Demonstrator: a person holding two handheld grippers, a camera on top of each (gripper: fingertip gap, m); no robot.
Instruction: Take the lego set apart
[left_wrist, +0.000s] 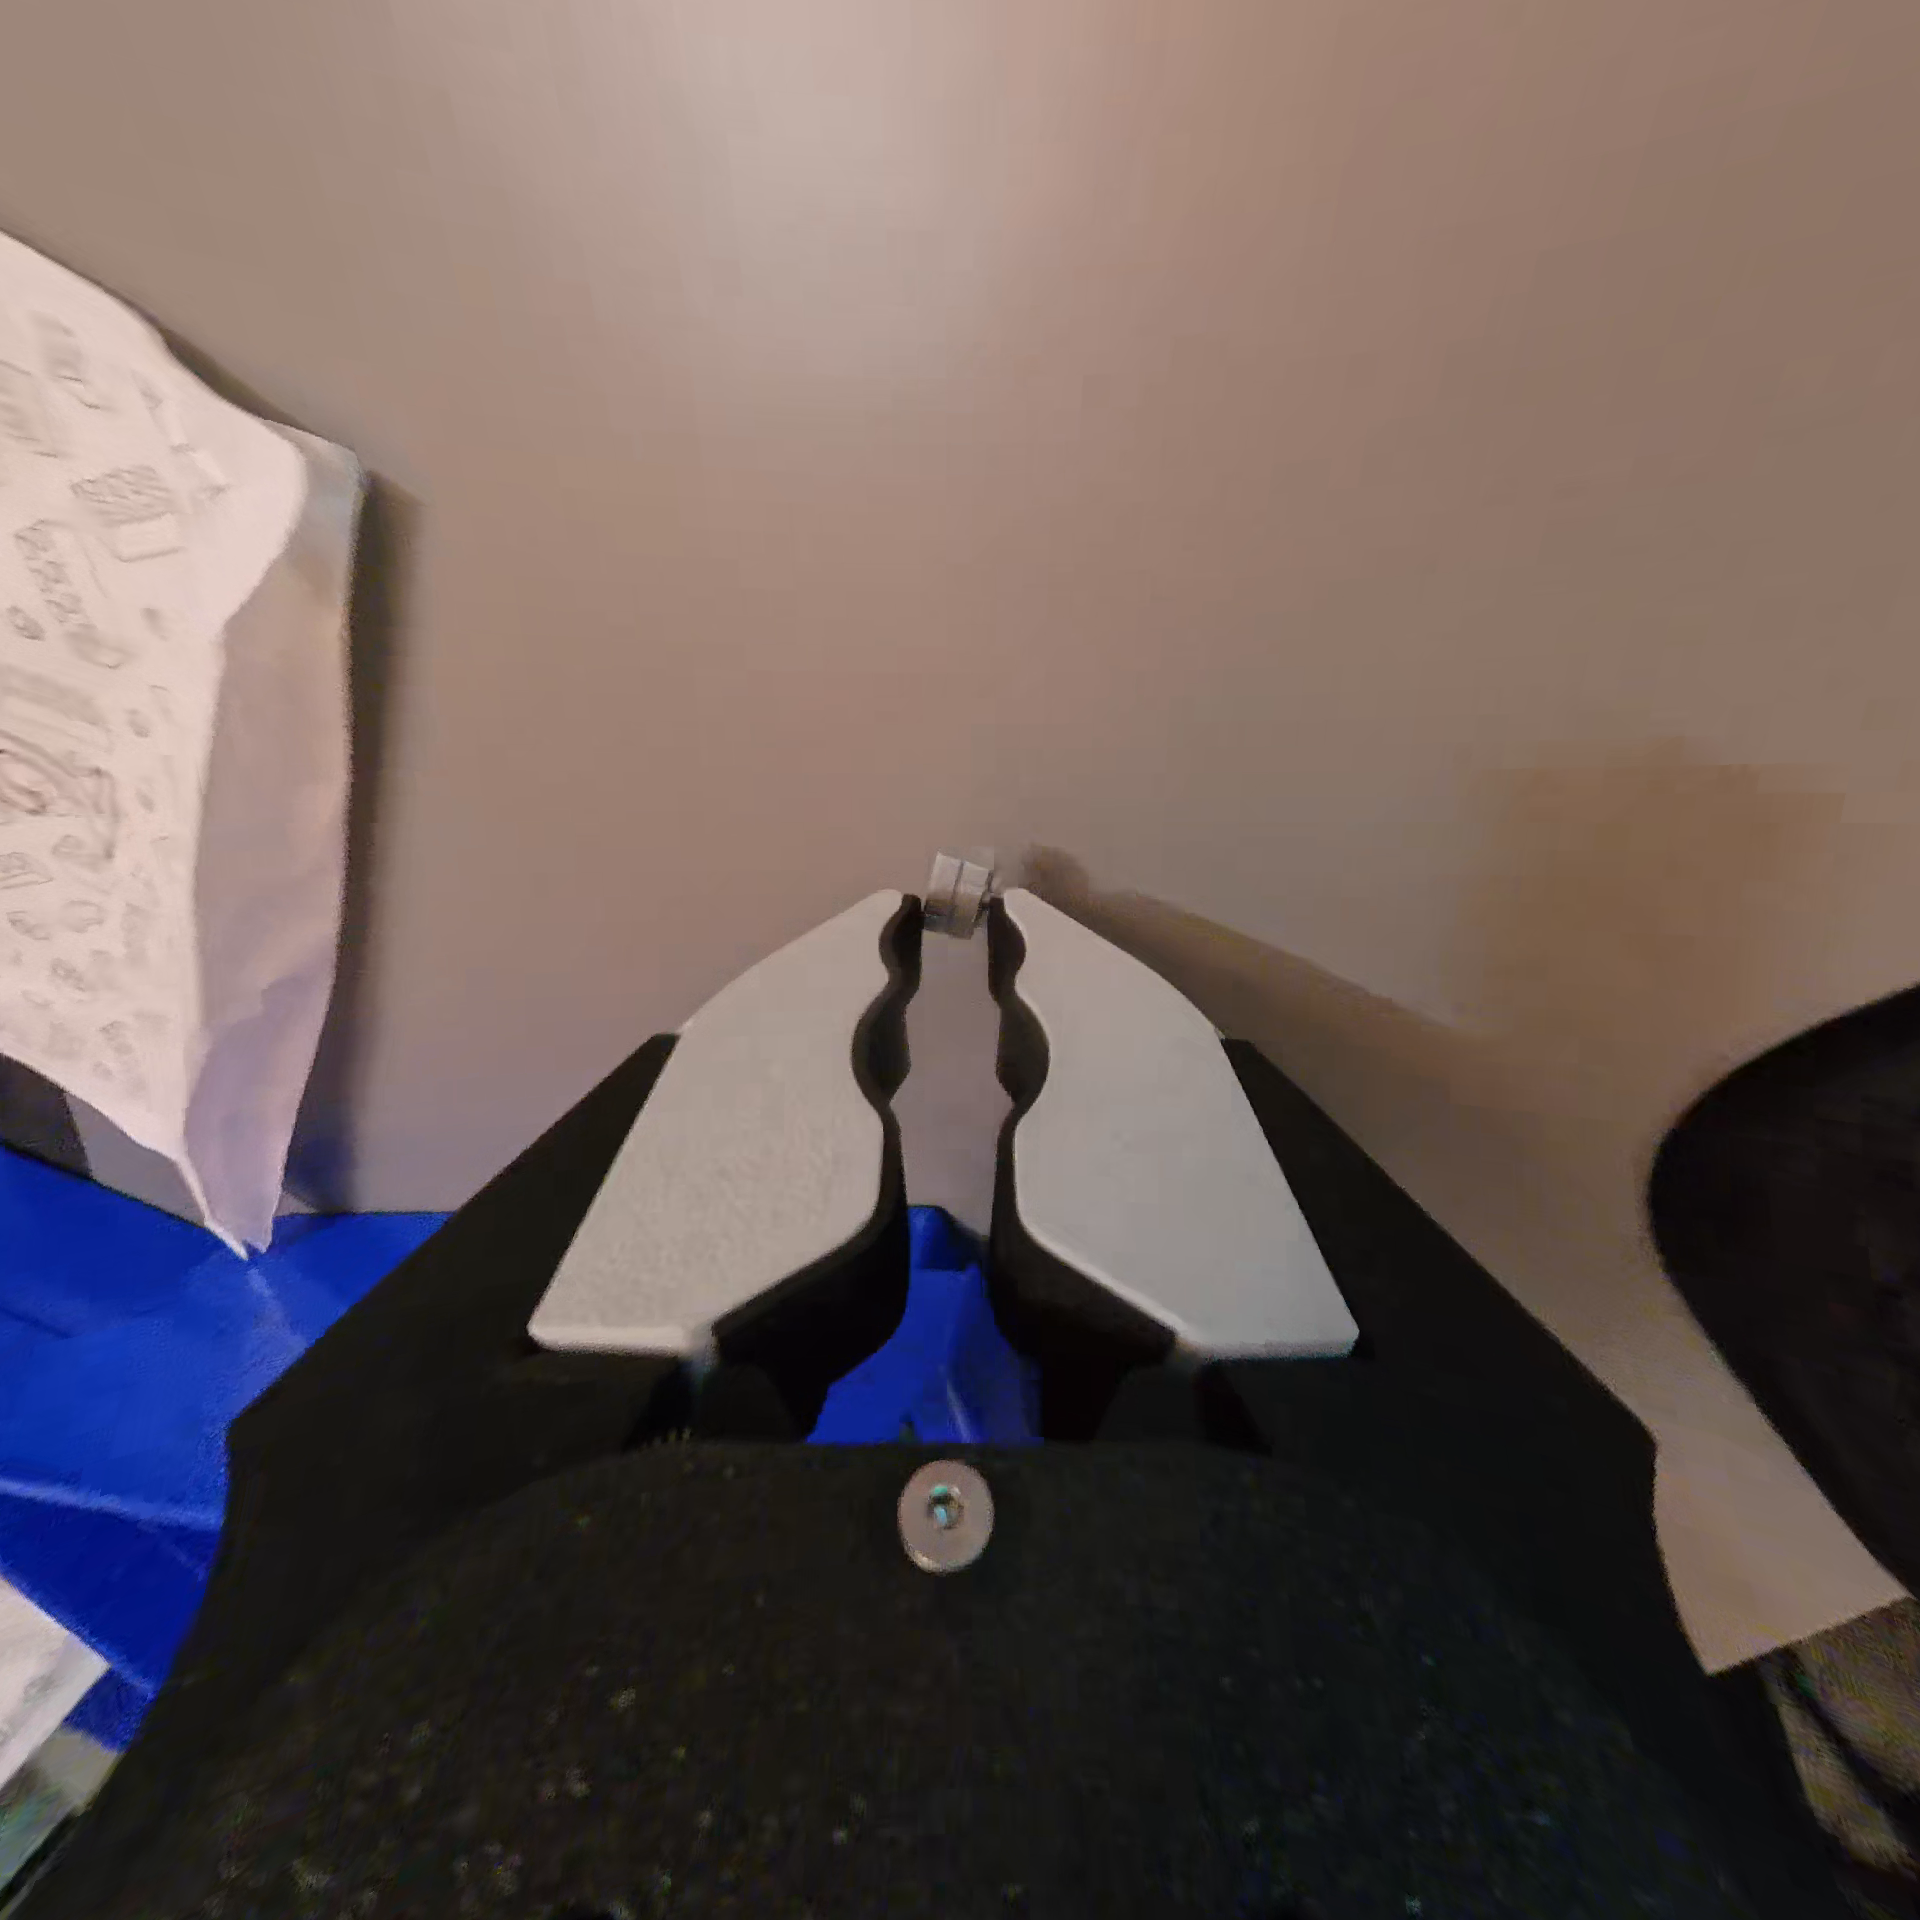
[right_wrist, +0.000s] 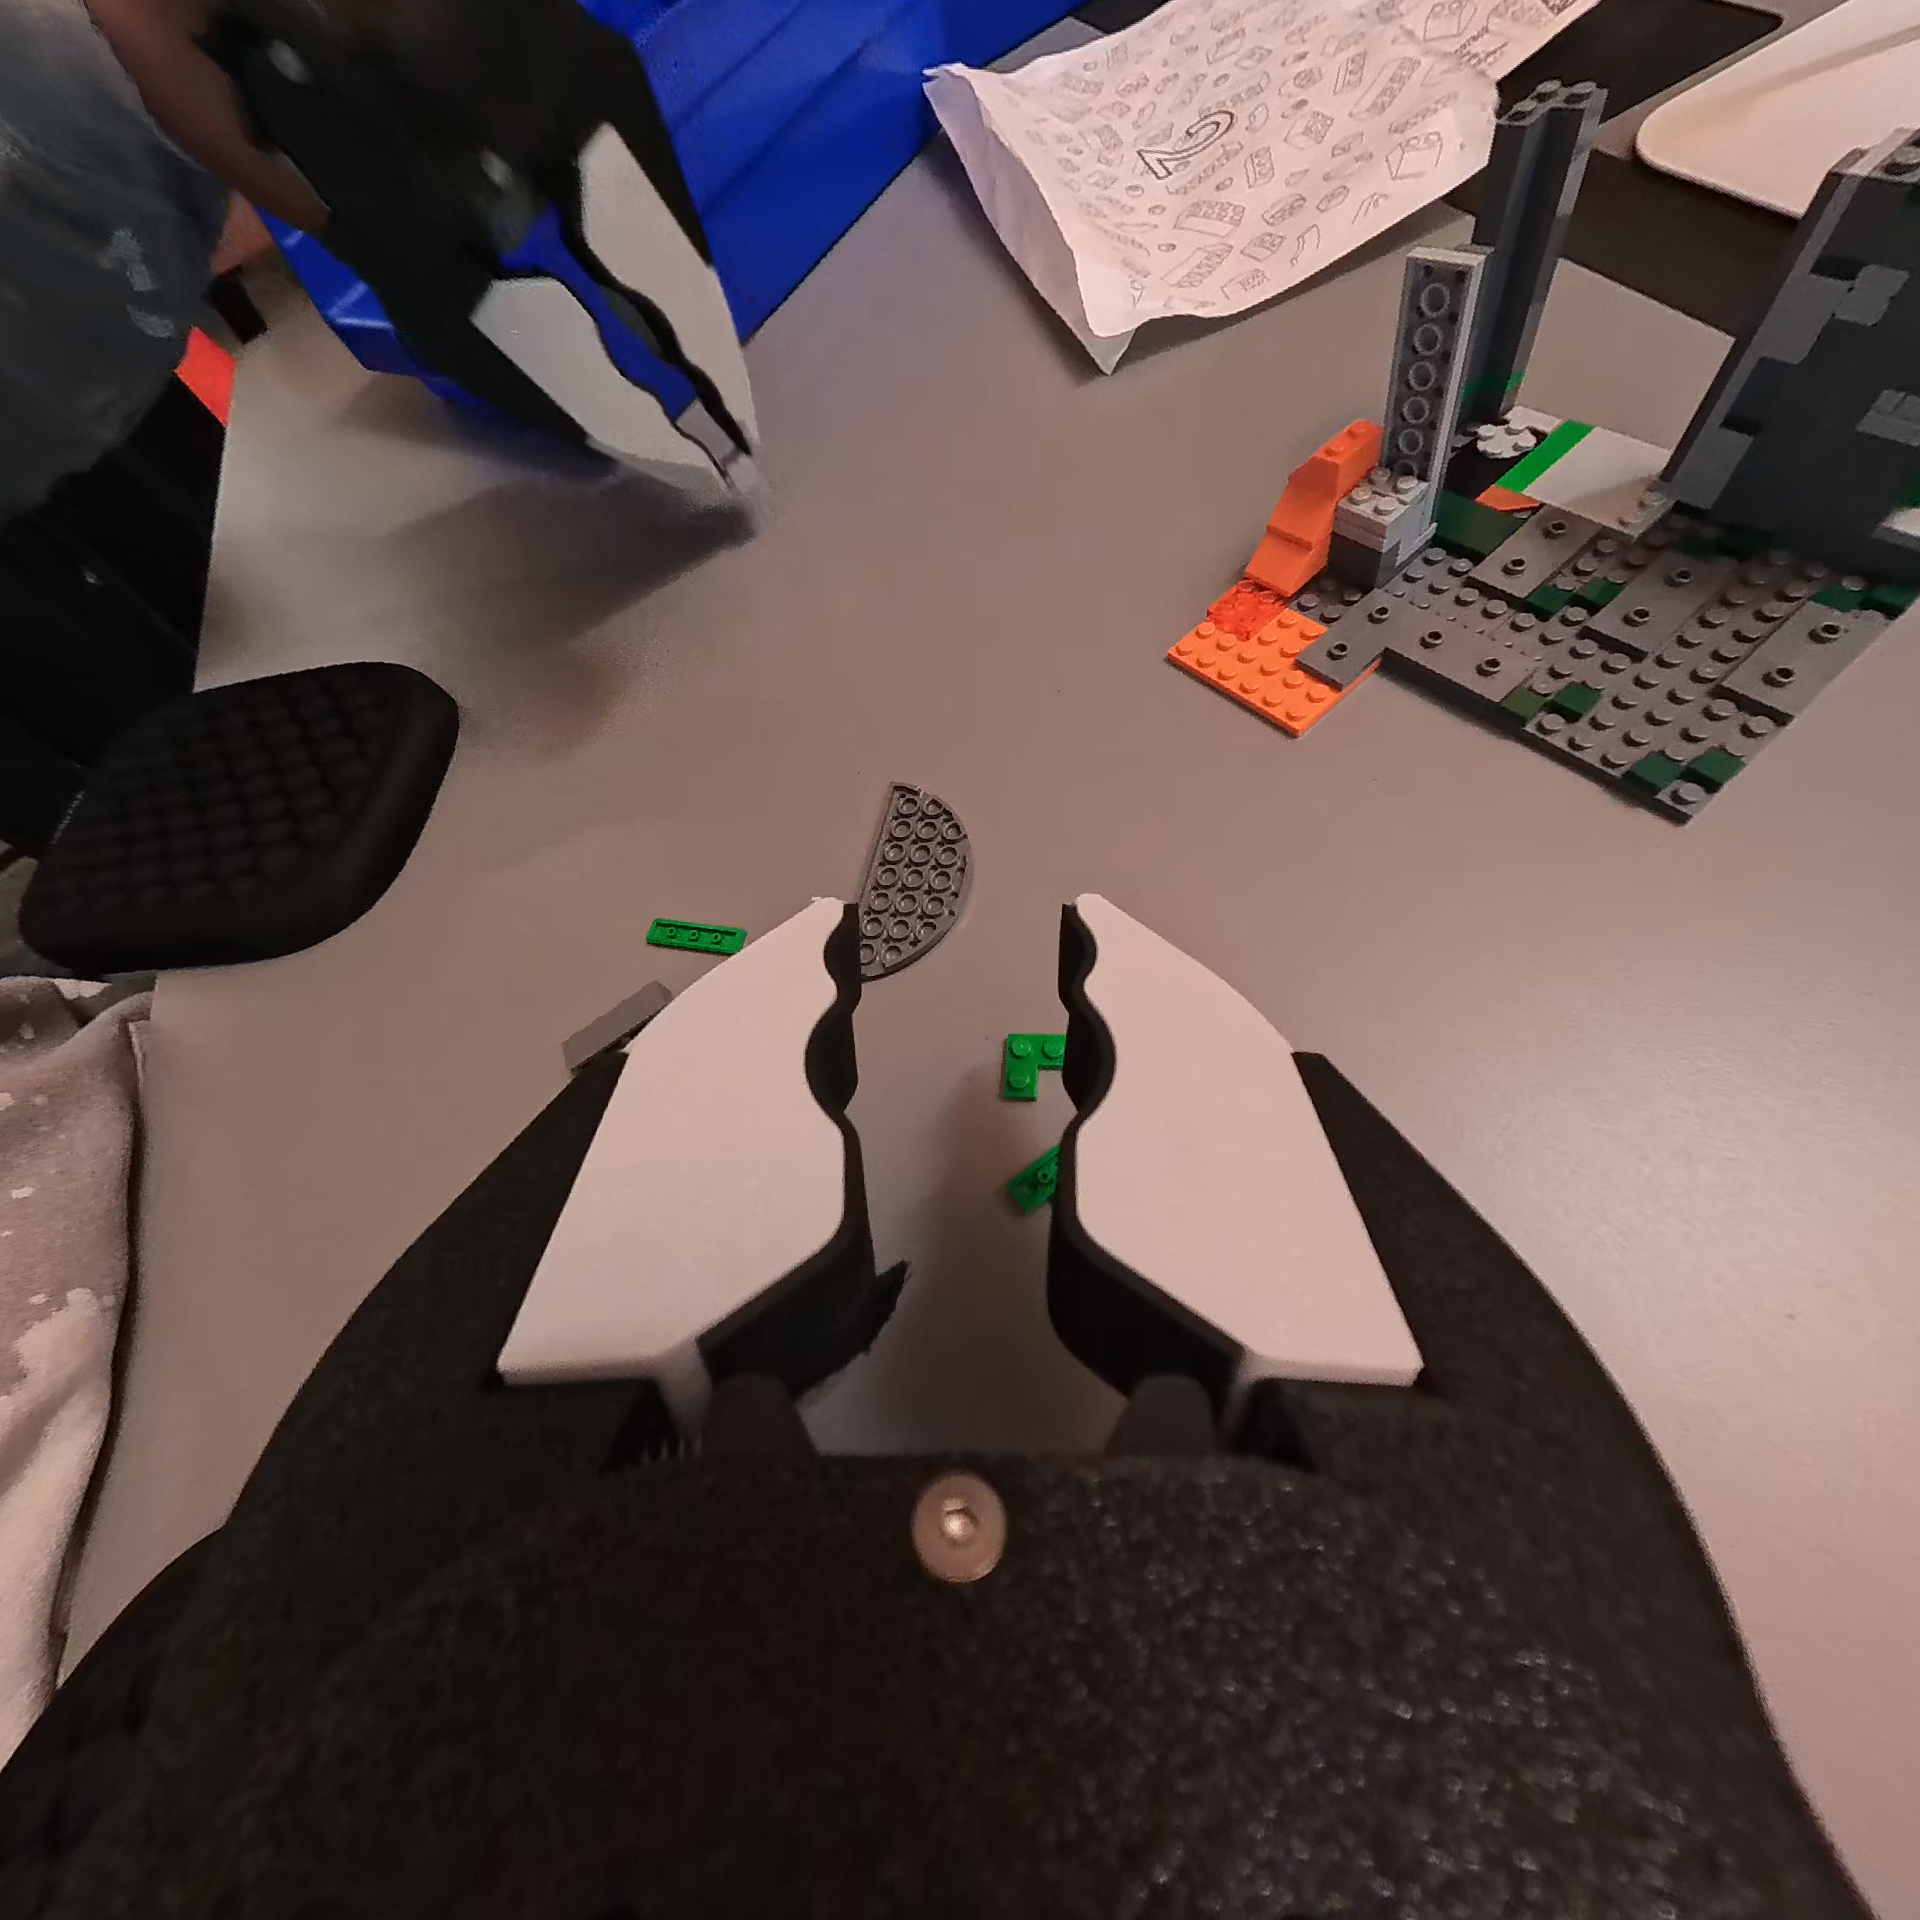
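My left gripper is shut on a small light grey lego piece at its fingertips, close above the grey table. The same gripper shows in the right wrist view at the upper left, tips pointing down near the table. My right gripper is open and empty above loose pieces: a dark grey half-round plate, a green strip, a green corner plate, another green piece and a grey piece. The lego set, grey with orange and green parts, stands at the right.
A blue bin sits at the back left. A printed paper bag lies behind the set. A black chair armrest sticks out beside the table's left edge. Grey cloth lies at the left. Spacing between my two grippers at the tips: around 25 cm. The dark grey half-round plate is closer to my right gripper, around 8 cm from its tips; the left tips are 20 cm off. Measured from the fingertips, the lego set is 20 cm or so from the right gripper and 30 cm from the left.
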